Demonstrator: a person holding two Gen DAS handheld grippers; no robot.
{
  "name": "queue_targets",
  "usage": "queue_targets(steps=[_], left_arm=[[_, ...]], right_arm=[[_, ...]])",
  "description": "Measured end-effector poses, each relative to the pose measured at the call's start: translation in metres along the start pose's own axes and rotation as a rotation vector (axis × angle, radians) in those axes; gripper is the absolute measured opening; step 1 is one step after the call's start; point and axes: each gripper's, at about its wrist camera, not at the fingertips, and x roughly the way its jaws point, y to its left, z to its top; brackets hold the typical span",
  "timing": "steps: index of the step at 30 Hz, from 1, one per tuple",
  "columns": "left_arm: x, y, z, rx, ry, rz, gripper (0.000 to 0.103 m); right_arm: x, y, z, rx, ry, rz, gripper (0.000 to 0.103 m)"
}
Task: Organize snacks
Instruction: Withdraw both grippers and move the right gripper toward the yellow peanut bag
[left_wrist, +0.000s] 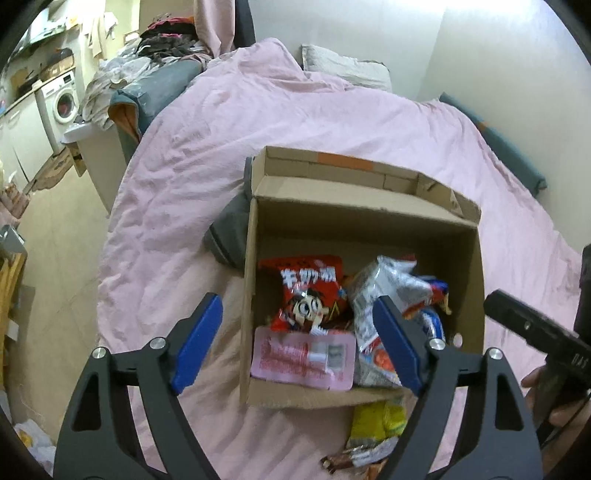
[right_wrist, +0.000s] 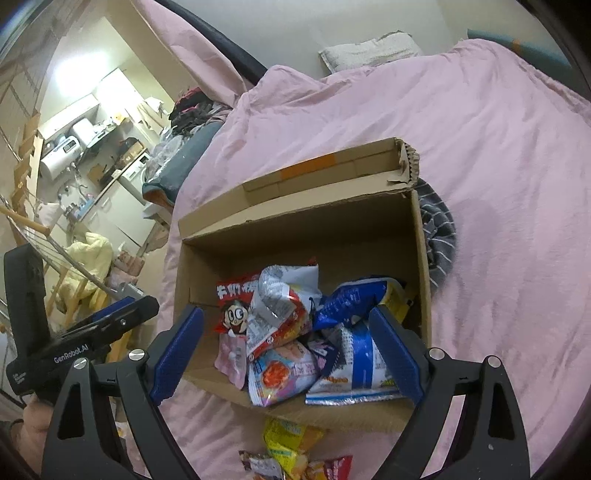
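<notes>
Ok, both grippers, left gripper (left_wrist: 299, 343) and right gripper (right_wrist: 286, 350), are spread wide and empty above the cardboard box (right_wrist: 295, 218); next, drop low onto the yellow packet (right_wrist: 286, 439) and pinch its edge.

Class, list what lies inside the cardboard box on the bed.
Inside the cardboard box: a red cartoon packet, pink packet, blue packet and silvery packets. Anything beneath them is covered.

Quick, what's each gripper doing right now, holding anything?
Left gripper: open, holding nothing, above the cardboard box.
Right gripper: open, holding nothing.
</notes>
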Motion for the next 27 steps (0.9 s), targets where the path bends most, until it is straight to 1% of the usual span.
queue_targets(steps=[3,6,12,14,15,16,17,18,19,22,25,27], left_arm=[[-0.005,0.000,-0.008,-0.002,0.013,-0.010,0.081],[-0.012,-0.001,-0.015,0.016,0.004,0.019,0.081],[-0.026,0.002,-0.026,0.004,-0.027,0.007,0.081],[-0.030,0.006,-0.031,-0.019,-0.026,0.013,0.082],[-0.031,0.011,-0.033,-0.057,-0.022,0.001,0.083],[-0.032,0.016,-0.035,-0.092,-0.015,-0.017,0.089],[-0.032,0.023,-0.036,-0.142,-0.004,-0.044,0.090],[-0.033,0.025,-0.038,-0.157,0.000,-0.049,0.090],[-0.034,0.025,-0.039,-0.154,0.000,-0.041,0.090],[-0.038,0.021,-0.044,-0.118,-0.002,-0.028,0.091],[-0.040,0.015,-0.052,-0.072,0.009,0.007,0.091],[-0.037,0.014,-0.060,-0.051,0.037,0.023,0.091]], right_arm=[[-0.005,0.000,-0.008,0.001,0.008,-0.021,0.093],[-0.011,-0.002,-0.016,0.017,0.014,-0.028,0.093],[-0.023,0.000,-0.030,0.025,0.019,-0.033,0.093],[-0.027,0.000,-0.038,0.033,0.025,-0.033,0.093],[-0.031,-0.001,-0.043,0.040,0.028,-0.032,0.093],[-0.033,0.000,-0.046,0.046,0.026,-0.034,0.093],[-0.035,-0.001,-0.048,0.054,0.026,-0.035,0.094],[-0.038,-0.001,-0.051,0.062,0.028,-0.034,0.097],[-0.039,-0.003,-0.055,0.069,0.035,-0.032,0.100],[-0.039,-0.006,-0.065,0.075,0.067,-0.051,0.101],[-0.036,-0.010,-0.074,0.070,0.101,-0.074,0.101],[-0.037,-0.014,-0.078,0.070,0.114,-0.081,0.101]])
